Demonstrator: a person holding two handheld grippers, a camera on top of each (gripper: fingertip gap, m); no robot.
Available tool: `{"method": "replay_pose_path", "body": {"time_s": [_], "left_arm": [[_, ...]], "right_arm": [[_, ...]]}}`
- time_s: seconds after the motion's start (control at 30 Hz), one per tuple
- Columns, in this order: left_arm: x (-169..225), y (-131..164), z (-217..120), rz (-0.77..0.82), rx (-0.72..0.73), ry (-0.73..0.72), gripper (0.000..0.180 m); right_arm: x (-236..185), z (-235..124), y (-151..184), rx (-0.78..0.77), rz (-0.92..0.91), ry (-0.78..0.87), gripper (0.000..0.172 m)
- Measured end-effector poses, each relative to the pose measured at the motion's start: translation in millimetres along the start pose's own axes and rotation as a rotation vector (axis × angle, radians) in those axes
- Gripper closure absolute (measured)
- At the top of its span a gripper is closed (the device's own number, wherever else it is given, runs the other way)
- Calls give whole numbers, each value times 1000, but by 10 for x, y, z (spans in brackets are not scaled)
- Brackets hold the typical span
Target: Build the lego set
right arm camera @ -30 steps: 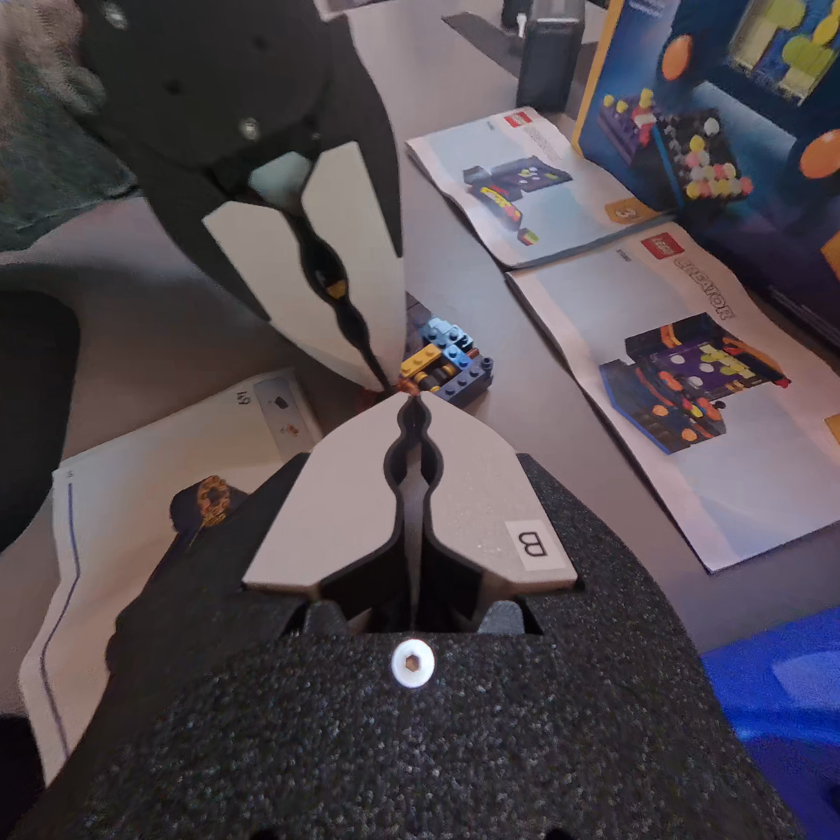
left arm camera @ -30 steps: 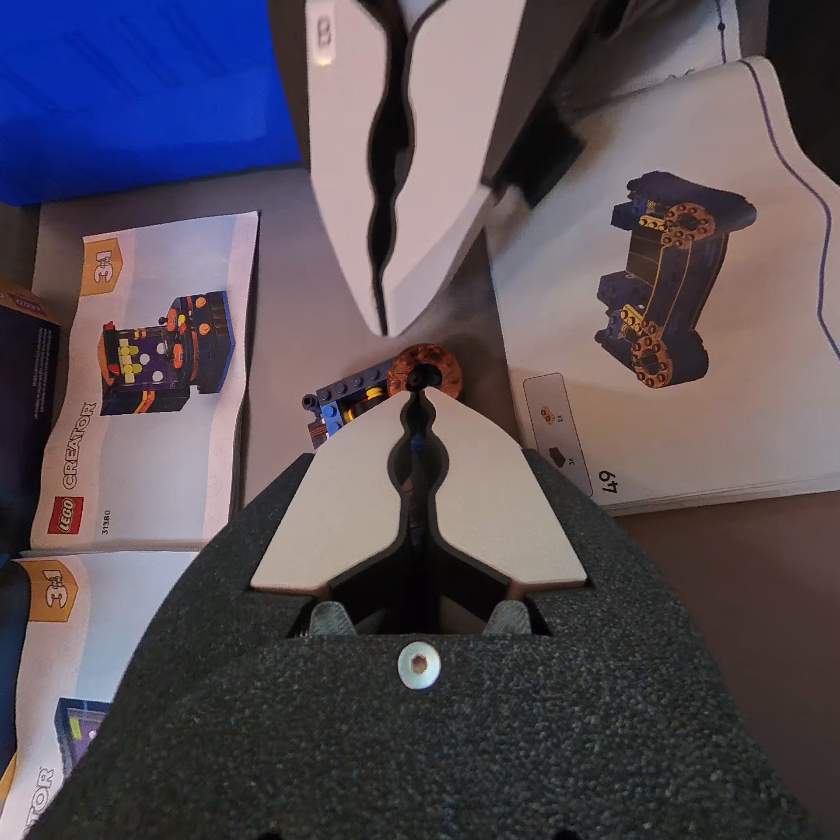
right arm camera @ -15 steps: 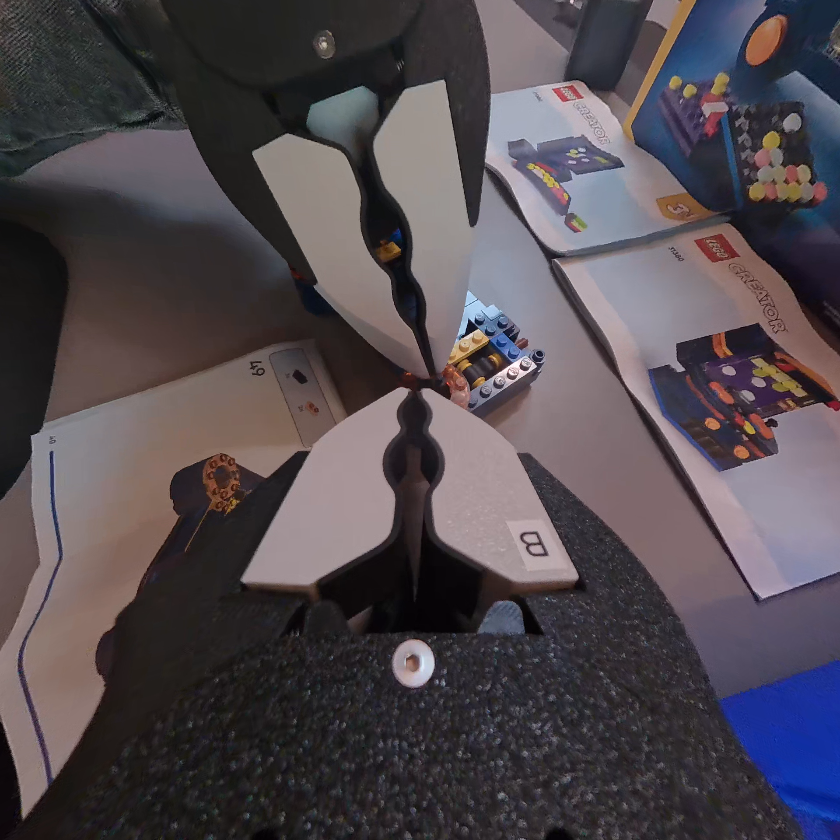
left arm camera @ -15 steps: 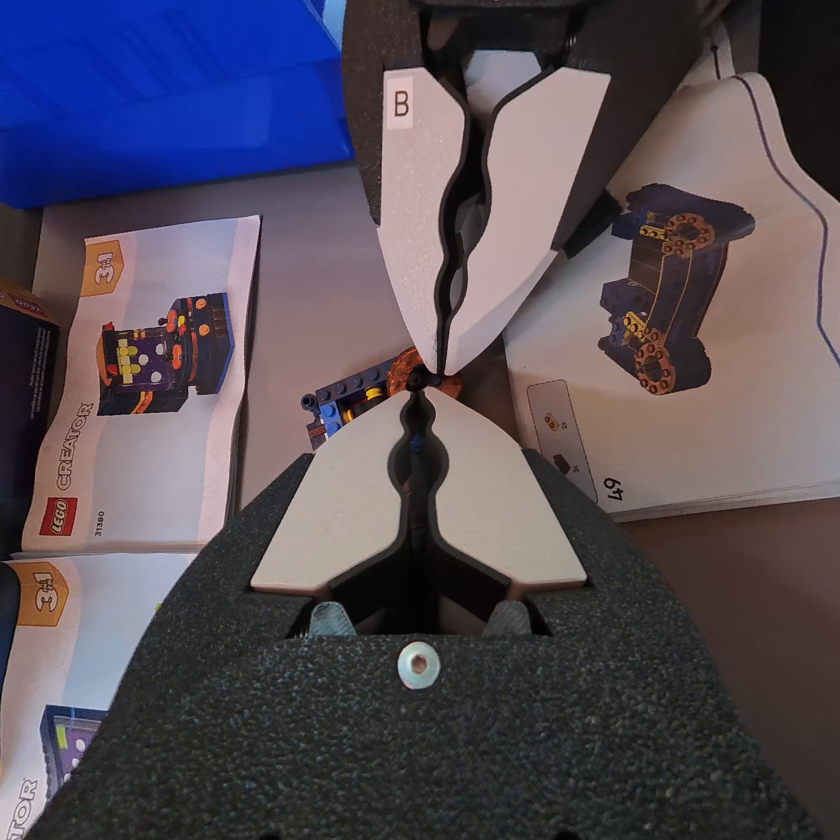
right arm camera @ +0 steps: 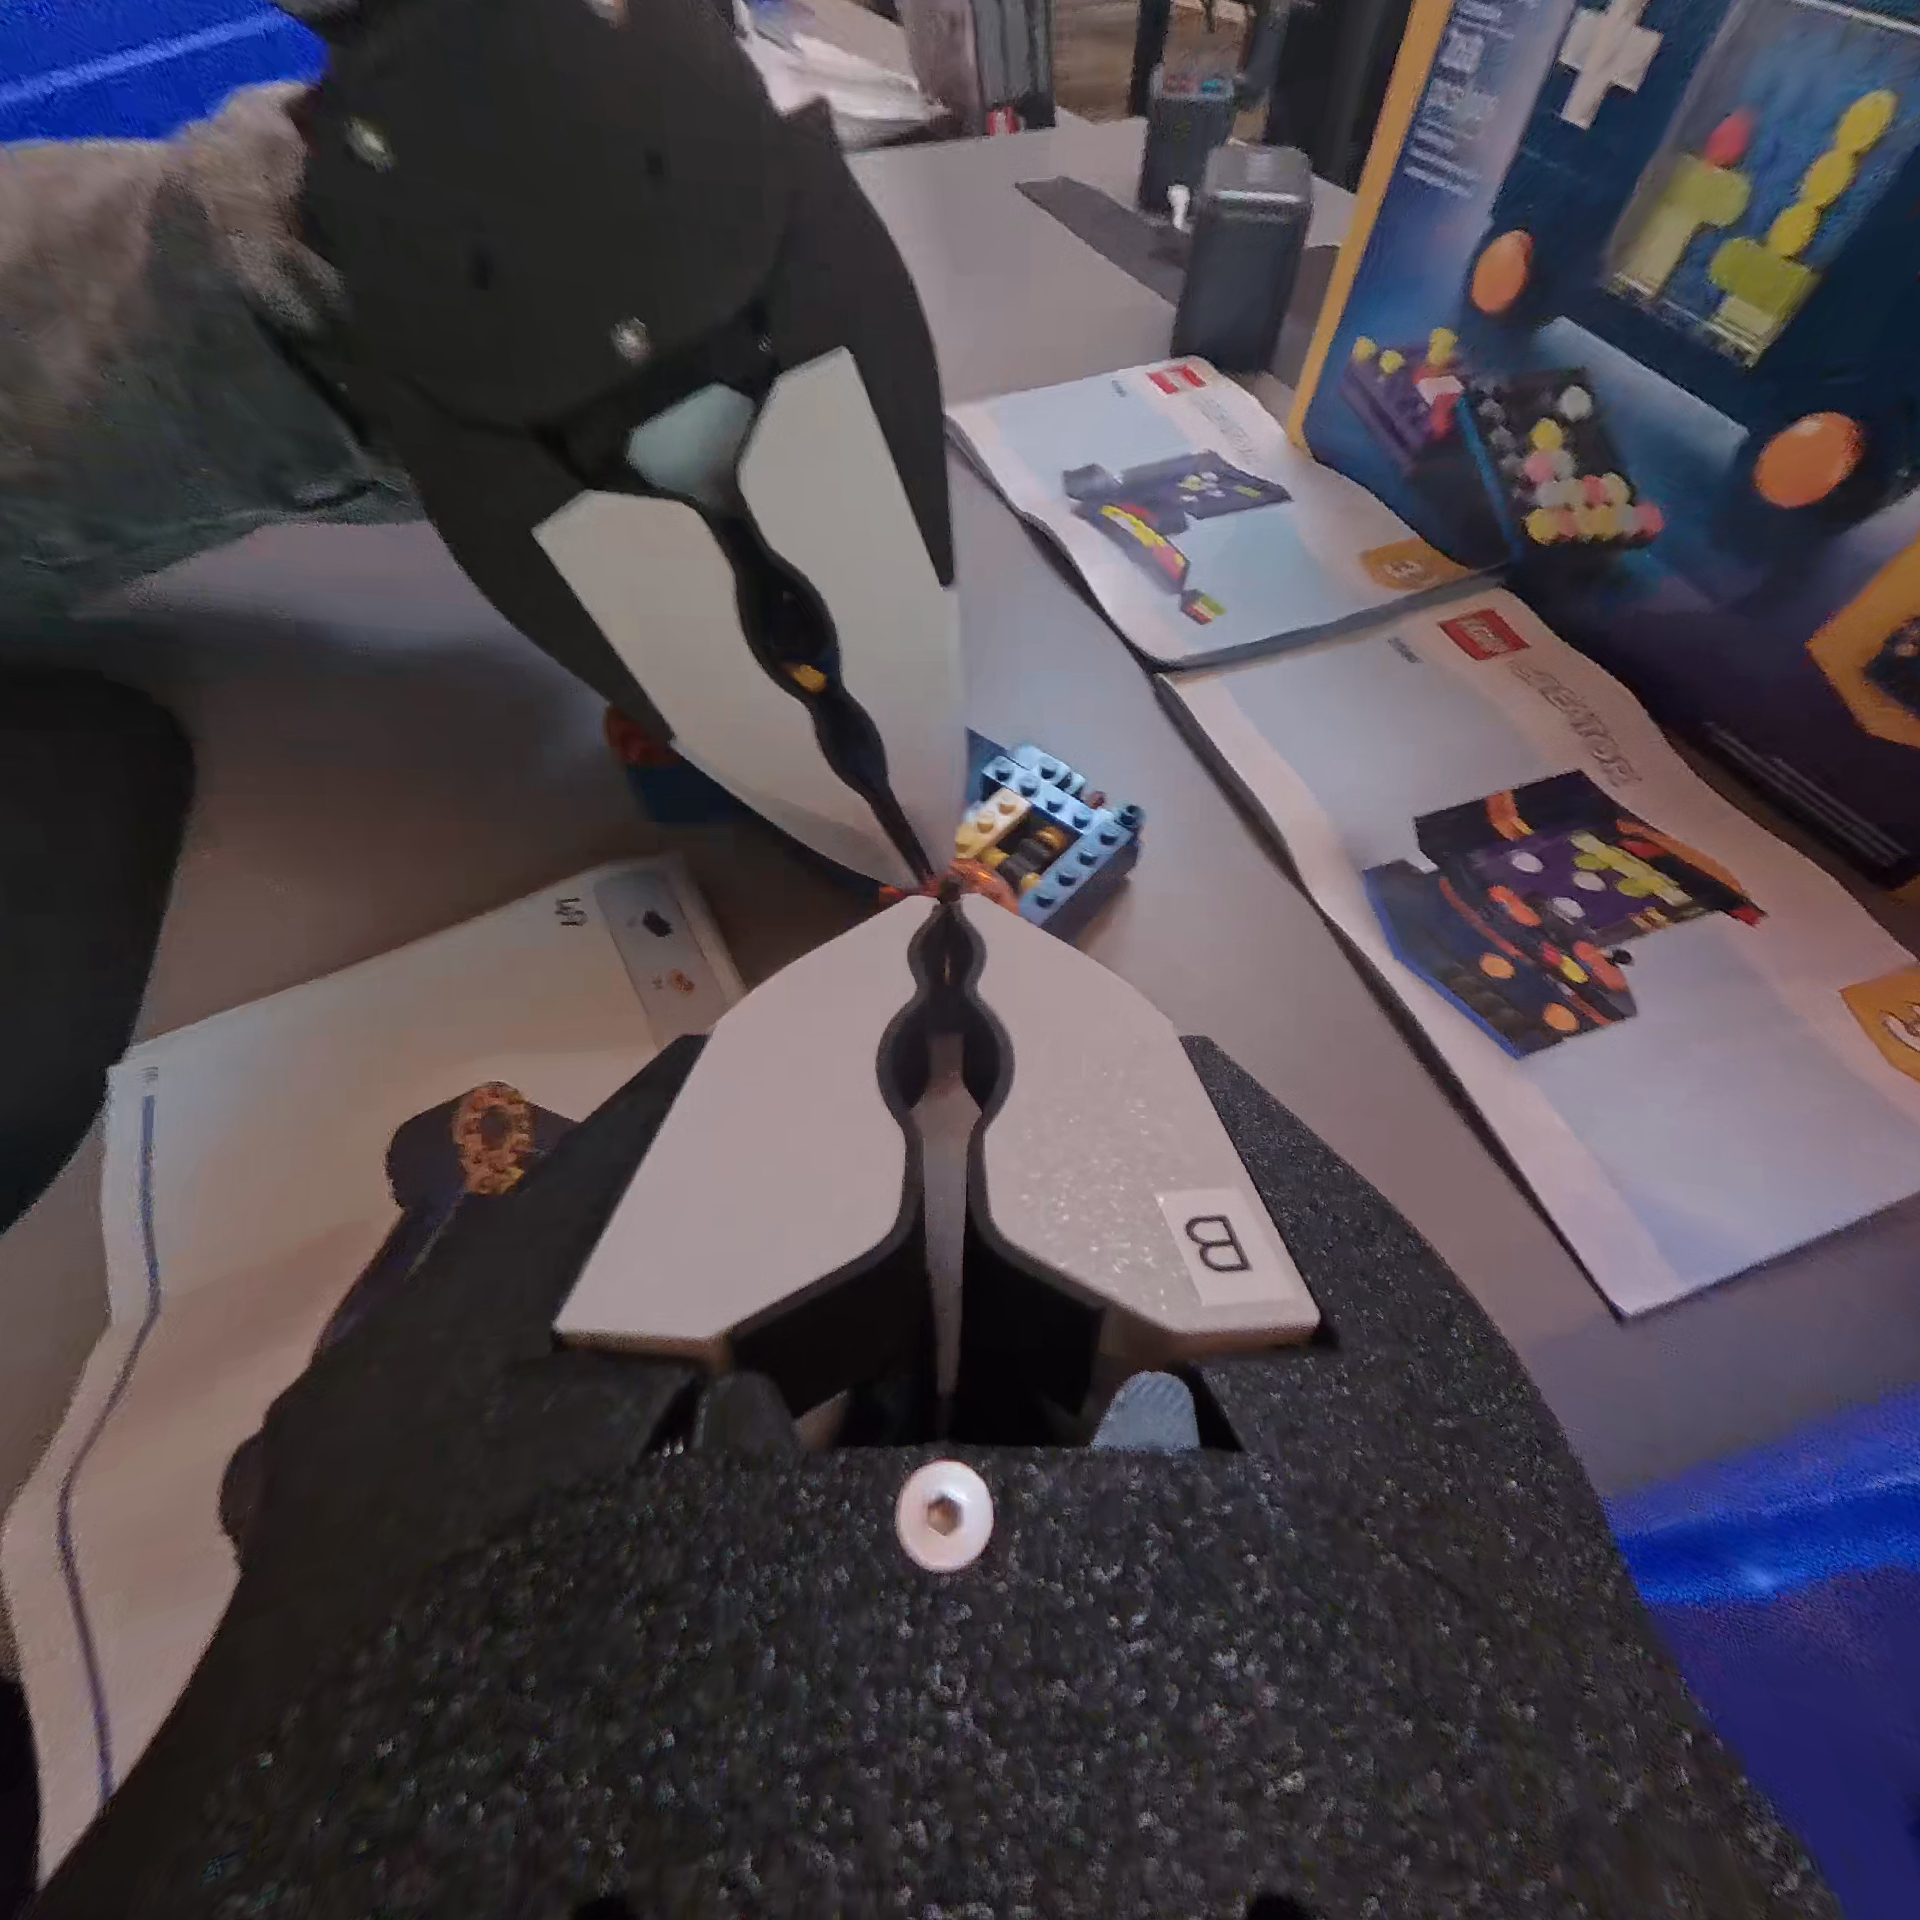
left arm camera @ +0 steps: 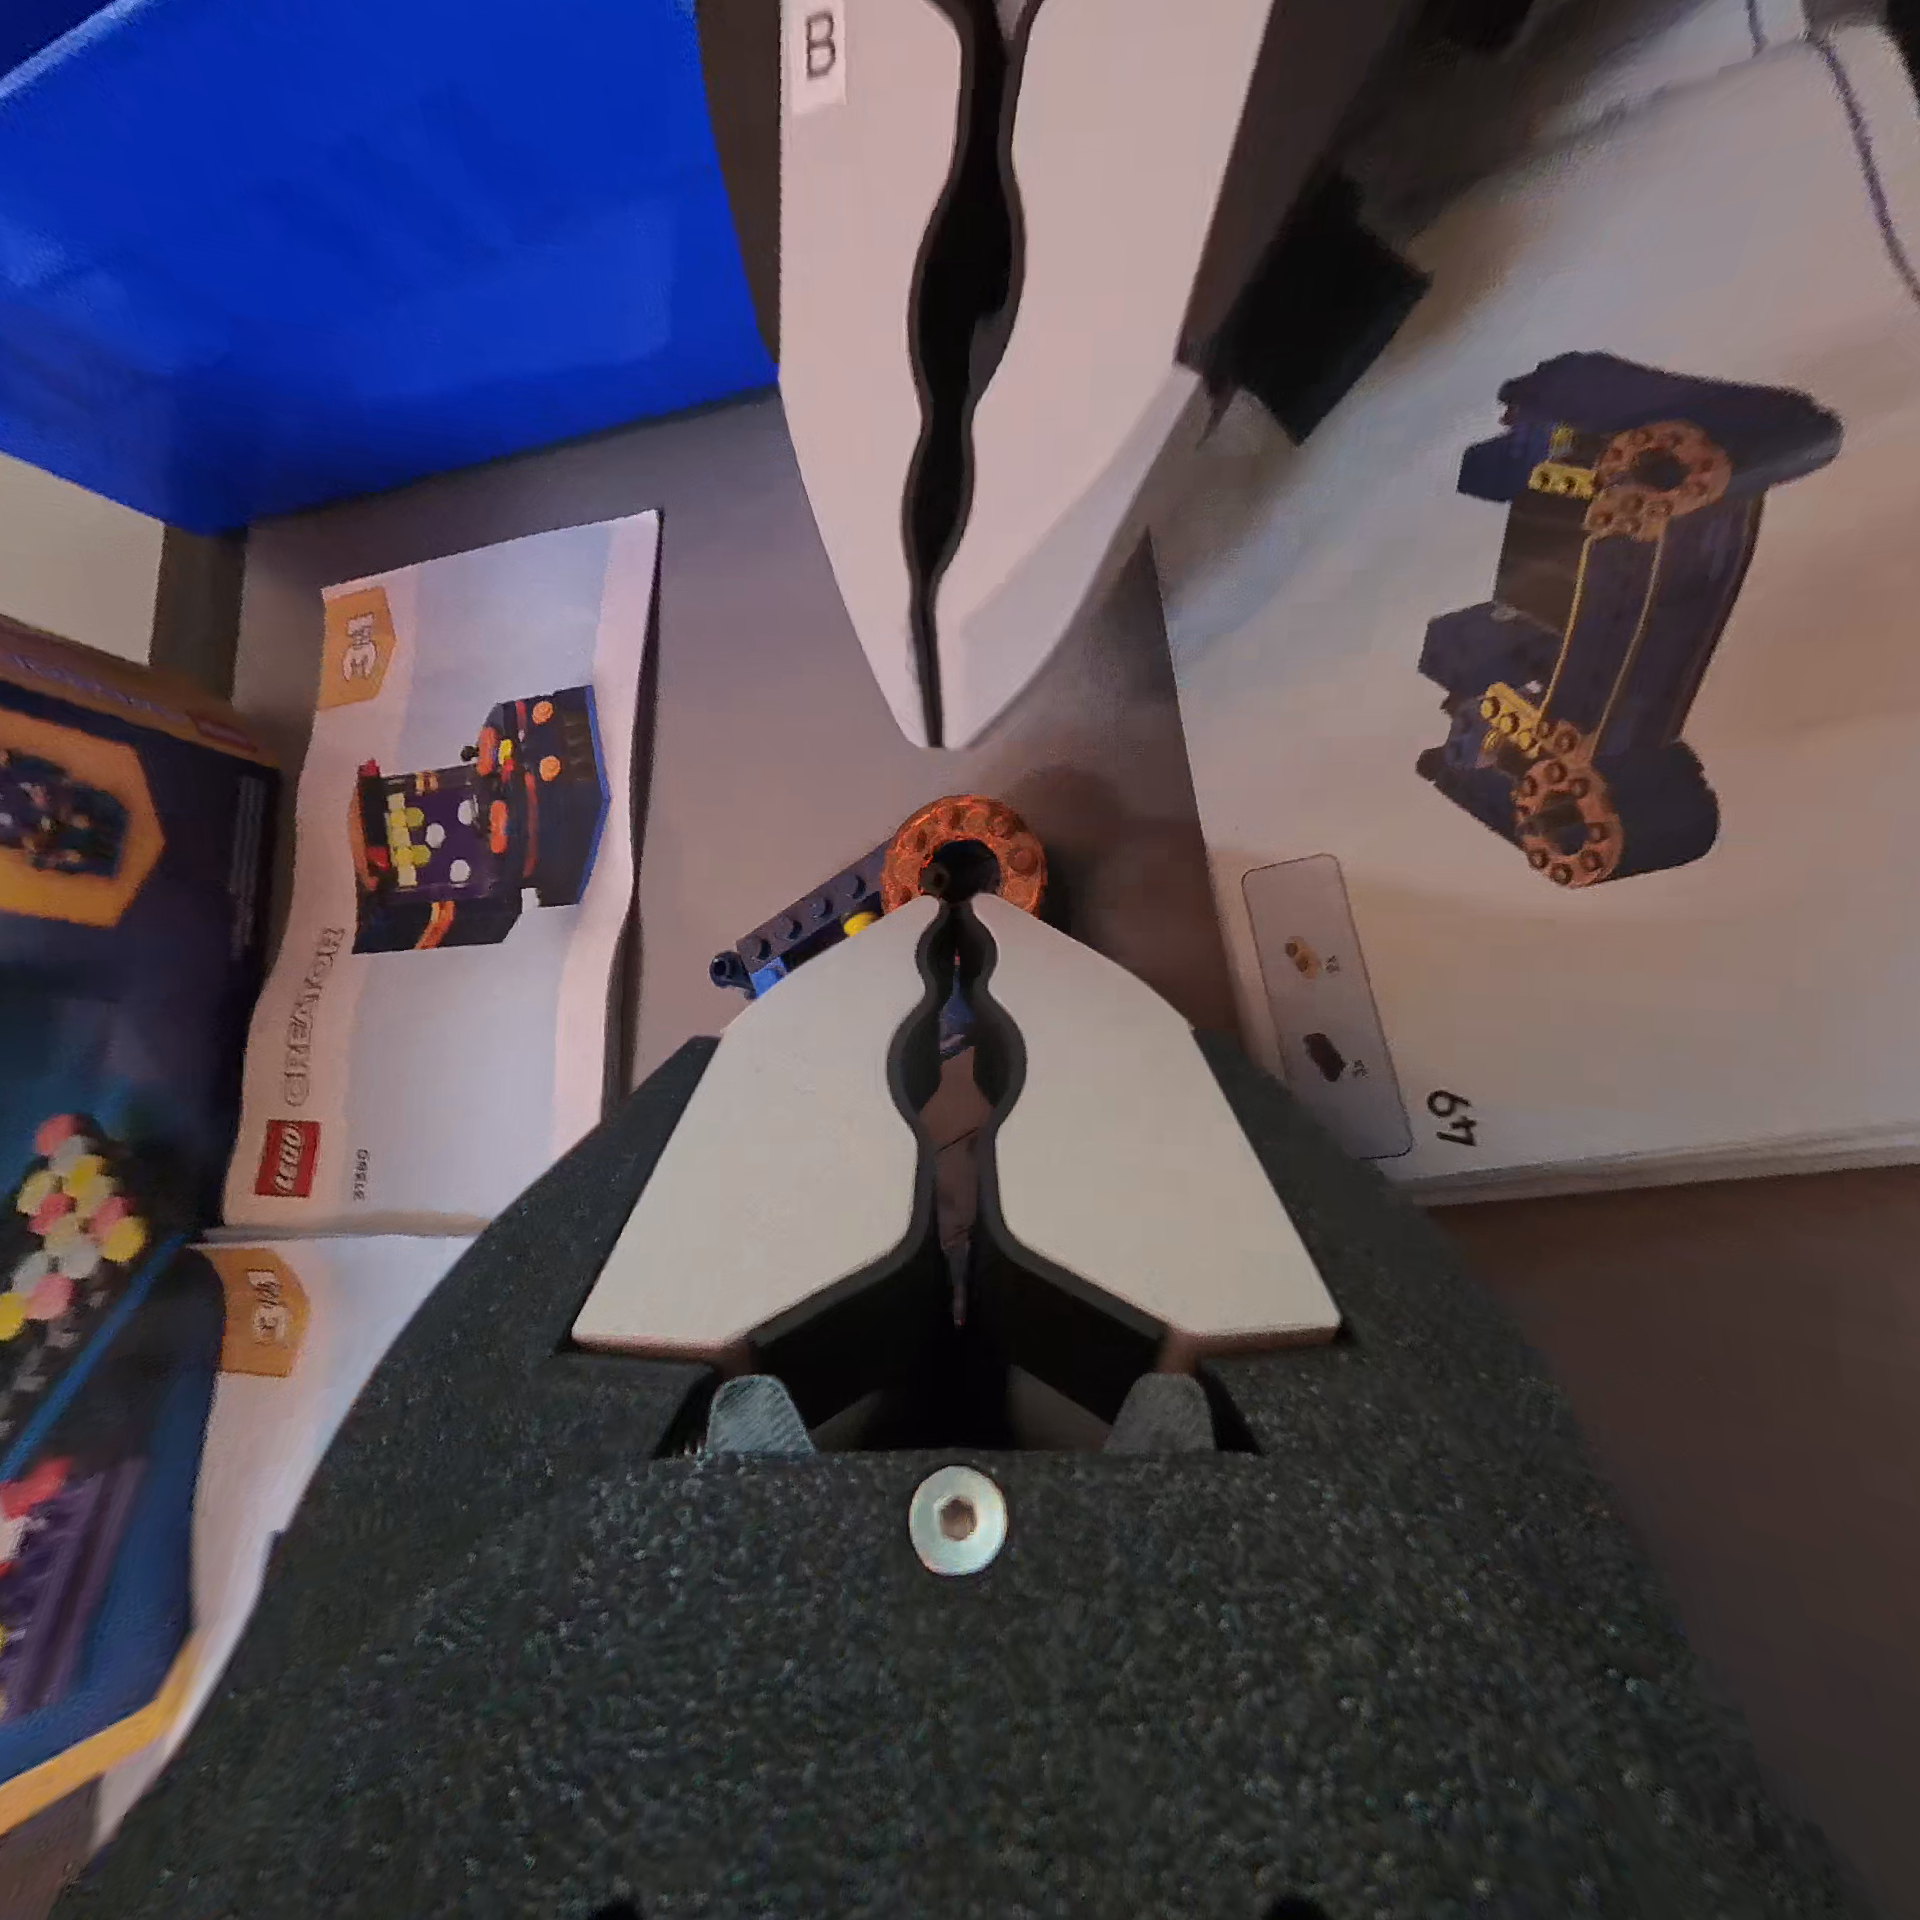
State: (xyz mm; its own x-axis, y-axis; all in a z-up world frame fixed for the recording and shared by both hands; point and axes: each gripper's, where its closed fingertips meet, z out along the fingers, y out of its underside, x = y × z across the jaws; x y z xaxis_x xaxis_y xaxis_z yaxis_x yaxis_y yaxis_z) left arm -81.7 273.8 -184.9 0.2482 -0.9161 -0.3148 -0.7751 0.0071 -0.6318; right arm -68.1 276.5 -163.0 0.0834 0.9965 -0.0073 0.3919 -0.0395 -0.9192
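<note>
Left gripper (left arm camera: 956, 906) has its fingers clenched tip to tip, right at the near rim of an orange ring (left arm camera: 963, 854) that tops a small blue brick assembly (right arm camera: 1070, 842) near the middle of the grey worktop (left arm camera: 717, 665). Whether those tips actually pinch the ring, I cannot tell. Right gripper (right arm camera: 943, 906) has its fingers pressed together too, tips just above the ring, with nothing visibly caught between them. Moving outward, an open instruction booklet (left arm camera: 1558, 727) lies just beside the assembly on one side. Two closed booklets (right arm camera: 1558, 935) lie flat on the other side. Beyond those stands a dark blue set box (right arm camera: 1662, 312) toward the worktop's far edge. A blue bin (left arm camera: 364, 239) sits at one edge.
</note>
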Motion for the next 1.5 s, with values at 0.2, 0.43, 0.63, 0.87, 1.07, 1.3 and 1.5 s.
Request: {"method": "replay_pose_path", "body": {"time_s": [0.2, 0.43, 0.63, 0.87, 1.07, 1.3, 1.5], "left_arm": [[-18, 12, -110, -34, 35, -53, 170], [6, -35, -19, -98, 90, -38, 173], [43, -25, -5, -142, 30, -1, 180], [55, -9, -4, -135, -71, 36, 180], [54, -8, -6, -81, -202, 30, 180], [-195, -166, -224, -144, -40, 2, 180], [-210, -15, -56, -111, -56, -1, 180]], "right_arm": [[85, 148, 68, -71, -23, 38, 172], [92, 177, 120, -108, -19, 32, 172], [94, 176, 134, -116, -12, 53, 171], [88, 167, 149, -142, -11, 60, 170], [87, 170, 137, -136, -34, 66, 171], [30, -19, -56, 27, -15, 7, 172], [-99, 107, 88, -70, -103, -30, 172]]}}
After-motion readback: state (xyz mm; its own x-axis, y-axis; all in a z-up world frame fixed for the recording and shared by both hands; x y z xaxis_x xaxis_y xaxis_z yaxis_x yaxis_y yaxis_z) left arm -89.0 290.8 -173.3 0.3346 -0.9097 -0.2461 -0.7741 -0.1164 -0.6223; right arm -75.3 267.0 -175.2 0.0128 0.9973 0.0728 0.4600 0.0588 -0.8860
